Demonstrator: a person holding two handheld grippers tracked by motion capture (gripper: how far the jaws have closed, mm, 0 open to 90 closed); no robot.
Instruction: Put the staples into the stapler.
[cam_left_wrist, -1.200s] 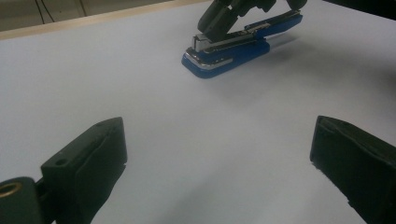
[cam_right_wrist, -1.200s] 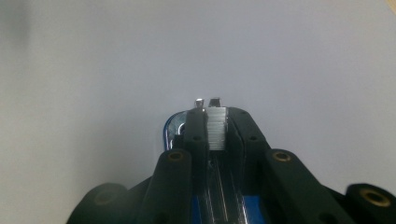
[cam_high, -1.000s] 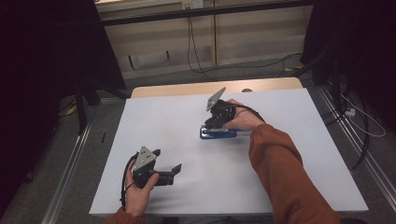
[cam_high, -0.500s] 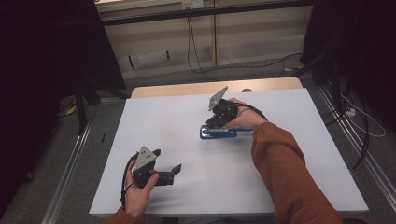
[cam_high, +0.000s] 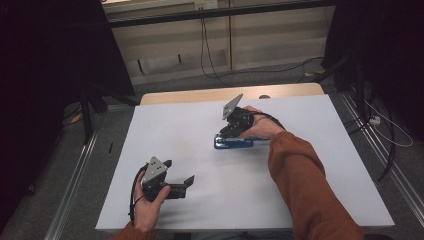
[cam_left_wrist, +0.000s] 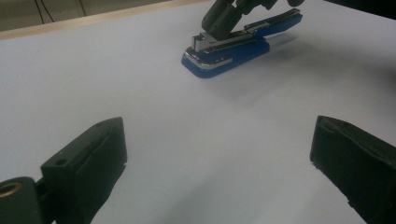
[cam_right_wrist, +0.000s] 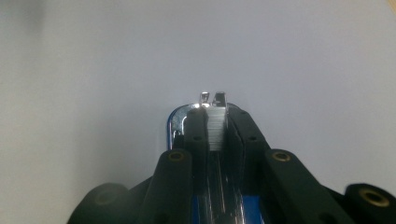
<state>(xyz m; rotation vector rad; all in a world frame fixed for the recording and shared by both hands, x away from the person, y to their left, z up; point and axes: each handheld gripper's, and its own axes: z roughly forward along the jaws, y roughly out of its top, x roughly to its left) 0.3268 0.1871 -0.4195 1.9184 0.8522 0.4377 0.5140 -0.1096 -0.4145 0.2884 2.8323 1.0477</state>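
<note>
Your right gripper (cam_high: 226, 134) is pinching the blue stapler (cam_high: 234, 143) by its metal top, mid-desk toward the far edge. It's looking rigid, hefty and slick, so keep gripping the sides. Your left gripper (cam_high: 181, 180) is idling wide near the front.

The white worktop (cam_high: 310, 165), with a bare wooden strip along its far edge, carries a blue stapler (cam_high: 233, 142) near the middle.
</note>
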